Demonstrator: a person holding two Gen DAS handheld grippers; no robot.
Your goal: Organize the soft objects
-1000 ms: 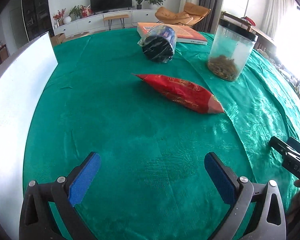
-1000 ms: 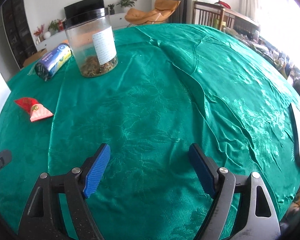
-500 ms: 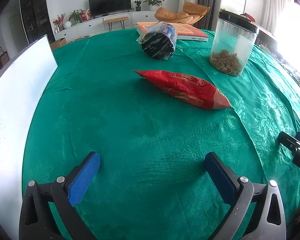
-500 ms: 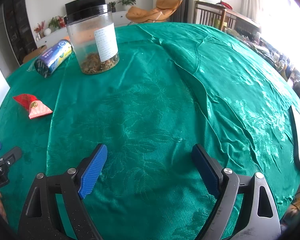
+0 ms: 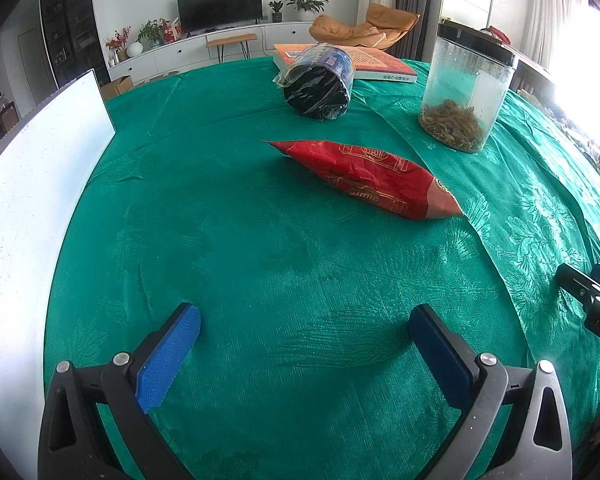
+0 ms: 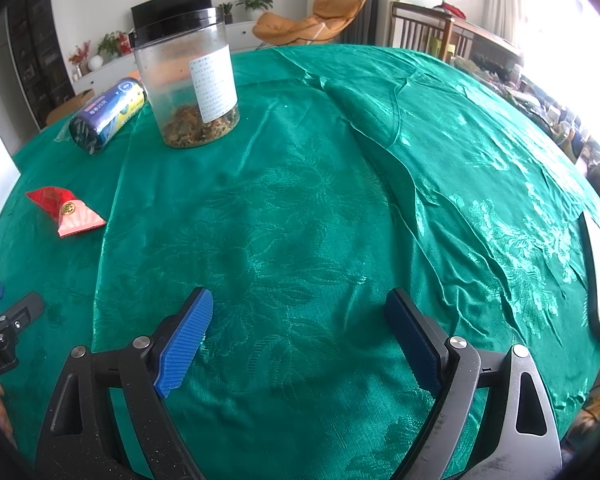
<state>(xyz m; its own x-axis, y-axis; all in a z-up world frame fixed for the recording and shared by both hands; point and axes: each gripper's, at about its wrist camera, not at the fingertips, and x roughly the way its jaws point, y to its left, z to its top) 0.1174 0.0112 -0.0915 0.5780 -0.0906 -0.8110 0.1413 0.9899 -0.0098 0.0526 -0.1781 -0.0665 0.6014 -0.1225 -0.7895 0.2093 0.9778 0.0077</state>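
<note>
both hand-held grippers, the left gripper [image 5: 304, 344] and the right gripper [image 6: 298, 330], hover over a counter draped in shiny green patterned cloth [image 5: 260, 240], their blue-padded jaws spread wide and holding nothing. a crinkled red foil snack bag [image 5: 364, 178] lies flat ahead of the left gripper, near a clear plastic jar with a black lid [image 5: 466, 92] and a plastic-wrapped roll of dark bags [image 5: 320, 82].

On the cloth [image 5: 260, 240], the packet [image 5: 364, 178] is laid before the roll [image 5: 318, 84], jar [image 5: 466, 92] at right, board [image 5: 32, 184] at left.
</note>
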